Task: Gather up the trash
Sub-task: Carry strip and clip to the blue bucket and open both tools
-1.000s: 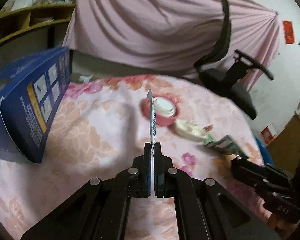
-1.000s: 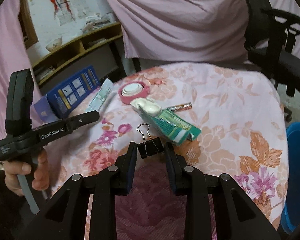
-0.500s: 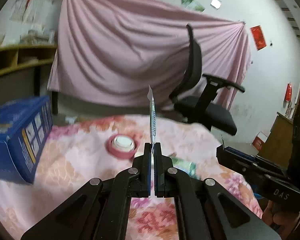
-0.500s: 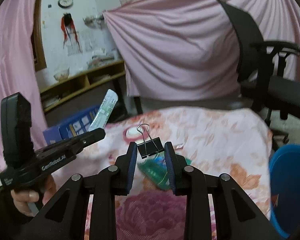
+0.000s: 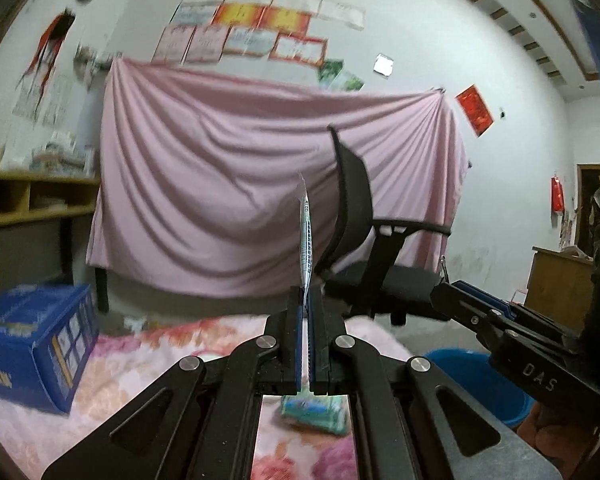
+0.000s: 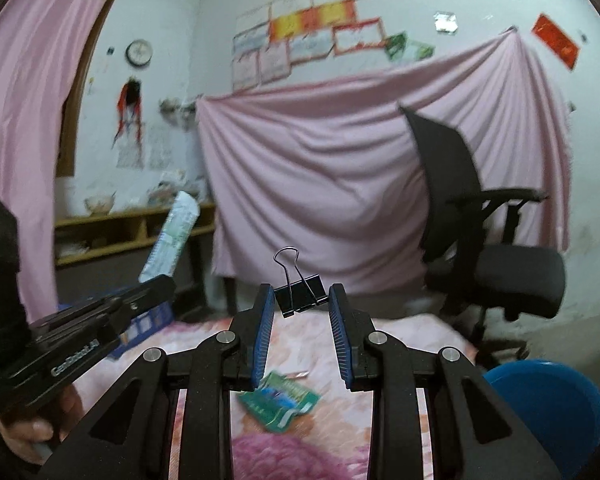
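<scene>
two grippers are full. our left gripper [image 5: 305, 300] squeezes a thin, flat white and blue wrapper [image 5: 306, 236] standing straight up. our right gripper [image 6: 300, 300] pinches a black metal binder clip [image 6: 300, 294]. we hold both high so they can drop into the round blue plastic bucket [image 6: 548, 404]. a crumpled green packet [image 6: 278, 398] waits on the flowery pink surface [image 6: 400, 336].

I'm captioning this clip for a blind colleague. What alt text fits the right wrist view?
The right gripper clamps a black binder clip above a floral-covered table. At left, the left gripper holds a flat wrapper; a green packet lies on the table, with a blue bin at lower right.
</scene>
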